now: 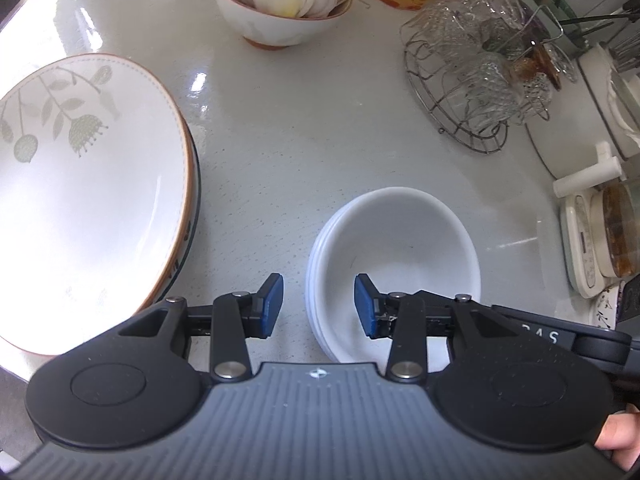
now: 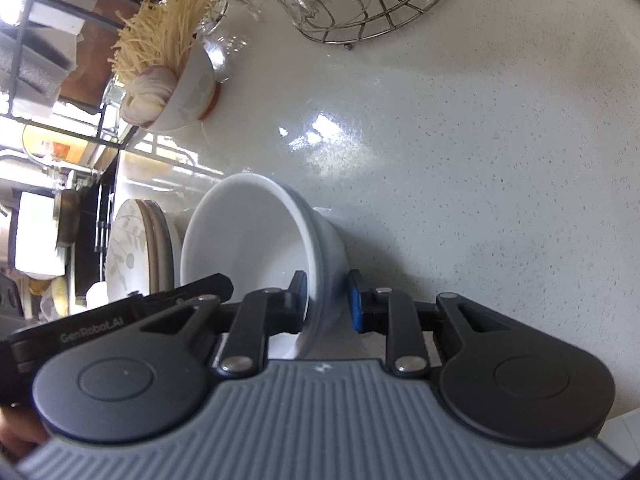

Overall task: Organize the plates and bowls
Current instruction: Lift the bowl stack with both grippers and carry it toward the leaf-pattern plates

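Observation:
A stack of white bowls (image 1: 396,264) sits on the grey counter; it also shows in the right wrist view (image 2: 256,248). My left gripper (image 1: 319,305) is open, its jaws straddling the near-left rim of the stack without touching it. My right gripper (image 2: 326,304) is open, one finger inside the top bowl and one outside, either side of the rim with a gap. A stack of leaf-patterned plates (image 1: 88,184) with brown rims lies to the left; it also shows in the right wrist view (image 2: 136,248).
A bowl of garlic and noodles (image 1: 280,4) stands at the back. A wire basket of glass cups (image 1: 476,76) sits at the right. A white scale (image 1: 588,236) and containers line the right edge. The counter (image 2: 480,160) is glossy.

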